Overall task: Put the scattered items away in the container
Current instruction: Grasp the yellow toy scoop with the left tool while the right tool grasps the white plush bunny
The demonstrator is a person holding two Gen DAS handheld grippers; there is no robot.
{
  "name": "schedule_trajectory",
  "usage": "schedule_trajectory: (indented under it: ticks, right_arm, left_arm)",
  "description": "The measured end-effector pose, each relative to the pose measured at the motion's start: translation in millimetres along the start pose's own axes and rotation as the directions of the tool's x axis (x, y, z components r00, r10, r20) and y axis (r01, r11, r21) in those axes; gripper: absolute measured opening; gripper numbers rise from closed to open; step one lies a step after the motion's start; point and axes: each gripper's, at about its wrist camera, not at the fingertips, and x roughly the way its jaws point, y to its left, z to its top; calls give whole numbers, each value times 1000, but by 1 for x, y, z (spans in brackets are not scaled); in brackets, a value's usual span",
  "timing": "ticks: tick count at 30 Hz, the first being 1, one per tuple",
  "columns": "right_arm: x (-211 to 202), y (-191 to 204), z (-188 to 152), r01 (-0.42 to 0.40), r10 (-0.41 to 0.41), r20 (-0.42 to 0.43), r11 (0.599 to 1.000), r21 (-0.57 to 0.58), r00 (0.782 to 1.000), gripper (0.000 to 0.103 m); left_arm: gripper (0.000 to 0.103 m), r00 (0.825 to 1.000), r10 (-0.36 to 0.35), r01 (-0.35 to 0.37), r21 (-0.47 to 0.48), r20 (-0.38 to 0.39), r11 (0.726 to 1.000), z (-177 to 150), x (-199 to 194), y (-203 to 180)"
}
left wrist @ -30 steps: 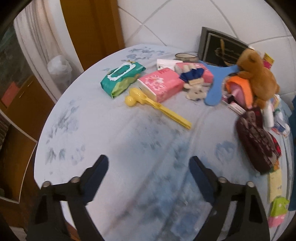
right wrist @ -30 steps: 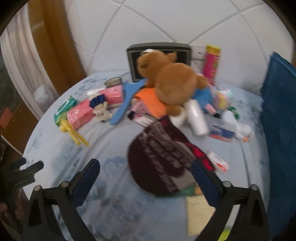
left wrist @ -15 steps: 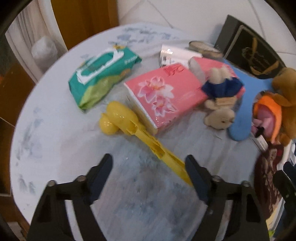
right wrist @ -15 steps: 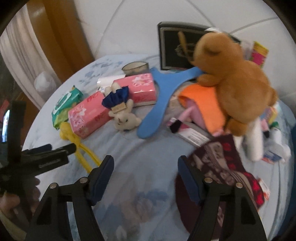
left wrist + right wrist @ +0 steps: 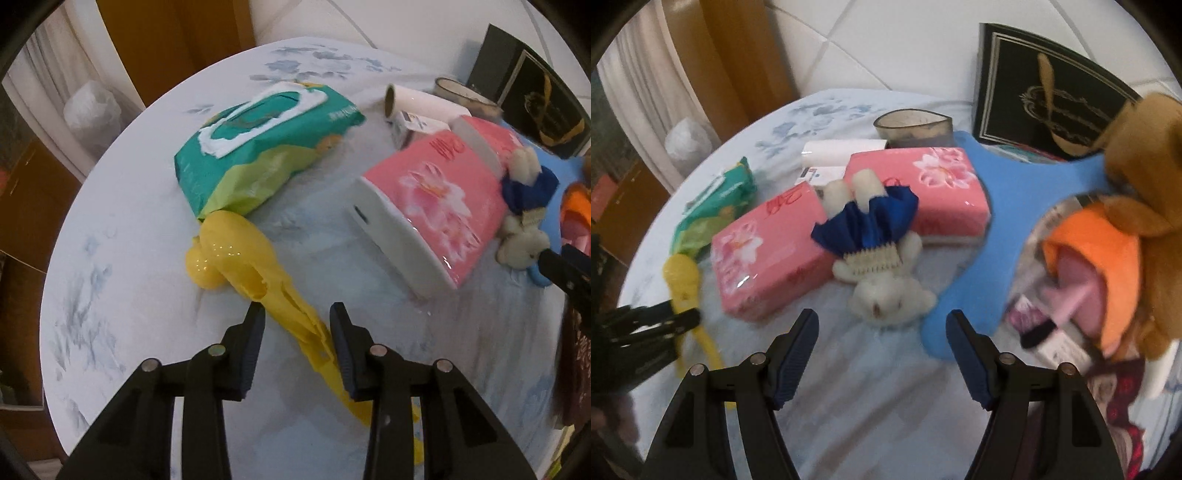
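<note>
A yellow plastic scoop toy (image 5: 236,254) lies on the pale blue tablecloth (image 5: 129,258), its long handle running between the fingers of my left gripper (image 5: 297,312). The jaws are closing around the handle, and a little gap still shows on both sides. In the right wrist view this toy (image 5: 683,277) and the left gripper (image 5: 665,317) sit at the far left. My right gripper (image 5: 881,317) is open just in front of a white plush bunny in a blue dress (image 5: 882,288), which lies upside down. No container is plainly in view.
A green wipes pack (image 5: 258,147) and a pink tissue pack (image 5: 432,218) lie behind the toy. A second pink pack (image 5: 934,184), blue plastic piece (image 5: 1001,229), brown teddy bear (image 5: 1145,155), orange item (image 5: 1108,266), grey cup (image 5: 912,127) and black box (image 5: 1041,99) crowd the right and back.
Both grippers have come down and forward towards the items. The left jaws have narrowed around the yellow handle. The right gripper has narrowed a little and now faces the bunny.
</note>
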Motion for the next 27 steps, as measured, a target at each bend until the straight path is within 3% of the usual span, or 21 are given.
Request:
schedule_trajectory:
  ticks: [10, 11, 12, 14, 20, 27]
  right_arm:
    - [40, 5, 15, 26, -26, -32, 999, -21, 999, 72]
    - [43, 6, 15, 29, -30, -38, 999, -25, 999, 65]
    - [44, 7, 15, 36, -37, -42, 999, -31, 998, 49]
    - [47, 8, 13, 49, -51, -50, 998, -41, 997, 48]
    - [38, 9, 10, 39, -41, -52, 999, -36, 998, 47]
    - [-4, 9, -13, 23, -24, -29, 1000, -19, 999, 46]
  left_arm:
    - [37, 1000, -11, 11, -27, -27, 1000, 14, 24, 0]
    - [34, 1000, -13, 13, -25, -26, 1000, 13, 24, -1]
    - [29, 1000, -15, 15, -24, -25, 1000, 12, 25, -2]
    - [28, 999, -23, 22, -21, -24, 1000, 9, 24, -5]
    - [19, 999, -36, 36, -1, -3, 999, -1, 6, -10]
    - [14, 997, -58, 56, 45, 45, 997, -18, -32, -23]
